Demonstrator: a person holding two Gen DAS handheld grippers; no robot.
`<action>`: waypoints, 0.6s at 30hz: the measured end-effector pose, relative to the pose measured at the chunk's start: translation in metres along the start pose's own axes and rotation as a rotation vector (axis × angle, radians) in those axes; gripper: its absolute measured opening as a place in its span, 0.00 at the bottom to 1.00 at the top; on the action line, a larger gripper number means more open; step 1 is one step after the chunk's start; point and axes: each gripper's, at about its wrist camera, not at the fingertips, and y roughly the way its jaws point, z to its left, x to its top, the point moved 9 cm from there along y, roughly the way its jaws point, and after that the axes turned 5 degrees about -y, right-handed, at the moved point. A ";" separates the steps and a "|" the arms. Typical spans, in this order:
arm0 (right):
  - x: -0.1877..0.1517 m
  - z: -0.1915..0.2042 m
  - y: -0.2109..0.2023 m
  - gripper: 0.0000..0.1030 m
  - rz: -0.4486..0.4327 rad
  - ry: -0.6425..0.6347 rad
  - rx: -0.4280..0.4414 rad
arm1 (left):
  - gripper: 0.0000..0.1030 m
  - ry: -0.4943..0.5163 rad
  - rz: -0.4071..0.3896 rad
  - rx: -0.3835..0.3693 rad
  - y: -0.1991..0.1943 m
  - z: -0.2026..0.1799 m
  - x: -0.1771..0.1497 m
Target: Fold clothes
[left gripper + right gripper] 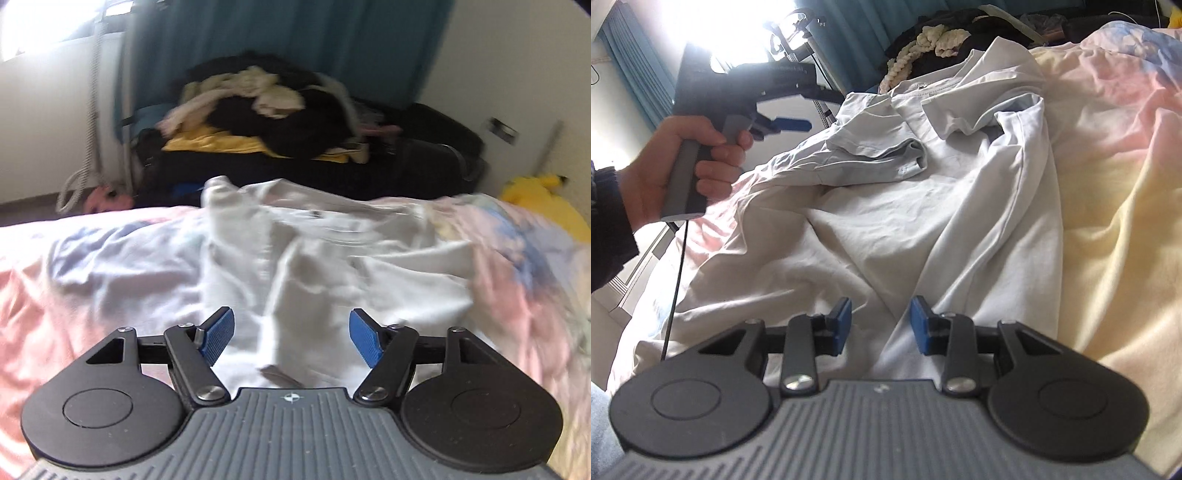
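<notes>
A white T-shirt (332, 258) (923, 206) lies crumpled on the bed, its collar toward the far edge and one sleeve folded over the chest. My left gripper (291, 338) hovers open above the shirt's near hem, nothing between its blue pads. In the right wrist view the same left gripper (792, 123) is held in a hand (665, 173) high at the left, above the shirt. My right gripper (881, 326) is open over the shirt's lower part, where a long fold runs between its fingers without being touched.
The bed is covered by a pastel pink, yellow and blue sheet (74, 266) (1108, 184). Behind the bed a dark suitcase (424, 155) carries a pile of clothes (266, 107). A yellow plush toy (543, 199) lies at the right. Teal curtains (295, 40) hang behind.
</notes>
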 end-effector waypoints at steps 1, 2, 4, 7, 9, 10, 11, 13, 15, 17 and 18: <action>0.000 0.000 0.000 0.36 0.000 0.000 0.000 | 0.67 -0.002 0.014 0.001 0.003 0.000 -0.001; 0.000 -0.001 0.000 0.36 0.000 0.001 0.001 | 0.67 -0.003 0.029 -0.002 0.007 -0.001 -0.002; 0.000 -0.001 0.001 0.36 0.000 0.002 0.002 | 0.61 0.013 0.056 0.001 0.013 -0.005 -0.004; 0.000 -0.001 0.002 0.37 0.000 0.005 0.005 | 0.20 0.075 0.117 0.052 0.021 -0.012 -0.009; 0.001 -0.002 0.002 0.37 0.000 0.009 0.007 | 0.02 0.115 0.158 0.088 0.027 -0.017 -0.013; 0.001 -0.002 0.002 0.37 -0.001 0.012 0.008 | 0.02 0.124 0.161 0.100 0.027 -0.018 -0.012; 0.001 -0.002 0.002 0.37 -0.003 0.015 0.009 | 0.02 0.118 0.162 0.102 0.028 -0.021 -0.008; 0.000 -0.002 0.002 0.37 -0.007 0.017 0.010 | 0.02 0.100 0.166 0.100 0.029 -0.028 -0.001; -0.002 -0.002 0.003 0.38 -0.007 0.016 0.009 | 0.02 0.090 0.160 0.097 0.032 -0.039 0.009; -0.002 -0.002 0.004 0.38 -0.008 0.020 0.009 | 0.02 0.086 0.156 0.089 0.038 -0.051 0.014; -0.002 -0.003 0.004 0.38 -0.008 0.022 0.011 | 0.02 0.088 0.157 0.083 0.044 -0.057 0.013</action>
